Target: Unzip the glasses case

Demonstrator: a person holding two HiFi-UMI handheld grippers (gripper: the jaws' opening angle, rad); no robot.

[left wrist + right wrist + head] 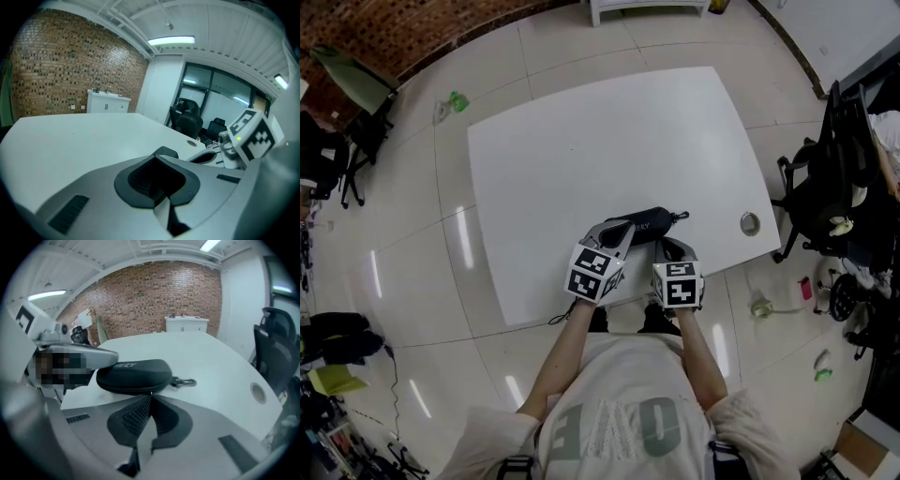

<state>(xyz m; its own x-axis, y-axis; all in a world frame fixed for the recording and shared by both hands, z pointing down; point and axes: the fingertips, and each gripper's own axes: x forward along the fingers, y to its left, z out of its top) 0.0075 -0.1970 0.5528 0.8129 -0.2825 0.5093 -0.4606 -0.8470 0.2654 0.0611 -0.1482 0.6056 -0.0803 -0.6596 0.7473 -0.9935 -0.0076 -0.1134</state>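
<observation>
Nearest, bottom of the head view: pale T-shirt (619, 412), both forearms stretched toward the front edge of the white table (581, 141)

Next, right gripper (150, 398): jaws shut, tips pressed together right at the zip line on the near side of the glasses case (133, 375). Nips a small shiny zip pull (151, 393) at the very tips. Points down at the case from the front

Just beside it, left gripper (155, 158): jaws also closed tip to tip, nothing seen between the pads. Lies over the case's left end in the right gripper view, touching it. Cannot tell whether any fabric is pinched; only a dark rounded bit of the case shows past the tips in its own view

Case itself: black, oval, closed, flat on the table close to the front edge, long side running left to right, just beyond both grippers. Metal clip (185, 381) hanging off its right end, resting on the tabletop

Further right, near the table's edge: round grommet hole (750, 223)

Past the table: pale glossy tiled floor (412, 262), black office chair (839, 178) on the right, green chair (352, 80) far left

Farthest: white cabinet (186, 324) against a brick wall (154, 296)
</observation>
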